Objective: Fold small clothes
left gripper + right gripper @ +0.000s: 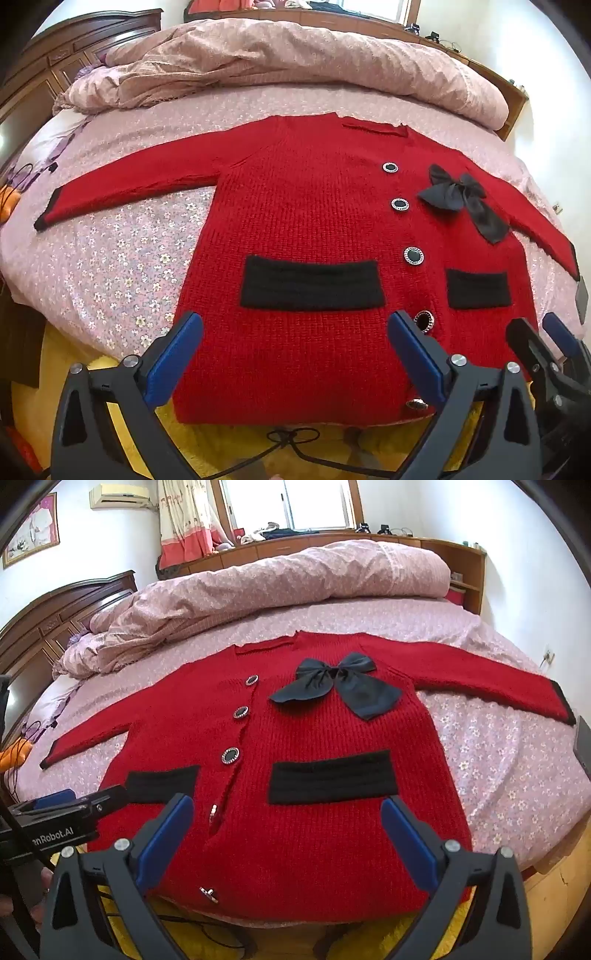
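Both my claws, left and right, gape wide and empty over the cardigan's hem, body running toward twelve, sleeves toward nine and three.

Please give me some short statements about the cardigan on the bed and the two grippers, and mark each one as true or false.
1. The red cardigan lies spread flat on the bed. True.
2. Its bow is white. False: it is black.
3. The left gripper is open and holds nothing. True.
4. The right gripper is shut on a sleeve. False: its fingers are apart, empty.
5. Both sleeves are folded over the chest. False: they are stretched out sideways.
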`<state>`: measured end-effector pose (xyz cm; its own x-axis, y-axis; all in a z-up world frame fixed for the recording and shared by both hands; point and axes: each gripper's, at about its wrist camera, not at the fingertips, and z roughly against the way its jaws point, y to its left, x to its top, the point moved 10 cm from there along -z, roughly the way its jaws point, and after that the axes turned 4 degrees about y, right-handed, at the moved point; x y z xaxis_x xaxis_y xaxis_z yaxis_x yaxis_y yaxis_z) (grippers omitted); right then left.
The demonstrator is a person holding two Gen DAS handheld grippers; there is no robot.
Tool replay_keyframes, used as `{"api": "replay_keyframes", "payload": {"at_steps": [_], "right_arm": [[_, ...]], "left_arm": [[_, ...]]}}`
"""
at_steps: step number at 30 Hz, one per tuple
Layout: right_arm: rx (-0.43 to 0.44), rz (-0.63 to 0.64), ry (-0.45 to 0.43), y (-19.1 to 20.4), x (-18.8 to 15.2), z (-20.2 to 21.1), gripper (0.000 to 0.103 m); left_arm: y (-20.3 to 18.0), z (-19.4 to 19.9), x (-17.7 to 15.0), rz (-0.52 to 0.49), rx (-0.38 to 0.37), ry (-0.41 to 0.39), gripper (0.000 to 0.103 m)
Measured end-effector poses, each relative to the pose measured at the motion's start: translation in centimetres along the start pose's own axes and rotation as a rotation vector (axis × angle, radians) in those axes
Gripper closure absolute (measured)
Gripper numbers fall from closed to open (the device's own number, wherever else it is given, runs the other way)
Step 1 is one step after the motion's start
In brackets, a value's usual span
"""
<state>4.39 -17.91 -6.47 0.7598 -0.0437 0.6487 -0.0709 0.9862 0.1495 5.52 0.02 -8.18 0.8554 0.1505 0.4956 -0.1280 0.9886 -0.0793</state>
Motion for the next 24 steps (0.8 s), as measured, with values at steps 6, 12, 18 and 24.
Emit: {"api": "replay_keyframes", "payload": {"at_steps": [6,12,18,24], "right_arm": [[0.018,-0.010,-0.003,-0.1,0.0,0.2,0.000],[0.002,-0.002,0.010,-0.2,-0.5,-0.7,0.000],[0.000,0.002,0.011,-0.3,-0.5,-0.5,0.000],[-0.007,-0.001,0.018,-0.4,-0.5,-0.6,0.000]], "left_arm": [[0.5,-0.3,-0.6,0.006,-0.006,0.010,0.006],[0.2,-0.2,-0.2,-0.002,0.009,0.011,0.006],[0.2,-0.1,-0.2,-0.007,0.015,0.011,0.006],[0.2,-0.2,-0.2,-0.010,0.015,0.010,0.006]]}}
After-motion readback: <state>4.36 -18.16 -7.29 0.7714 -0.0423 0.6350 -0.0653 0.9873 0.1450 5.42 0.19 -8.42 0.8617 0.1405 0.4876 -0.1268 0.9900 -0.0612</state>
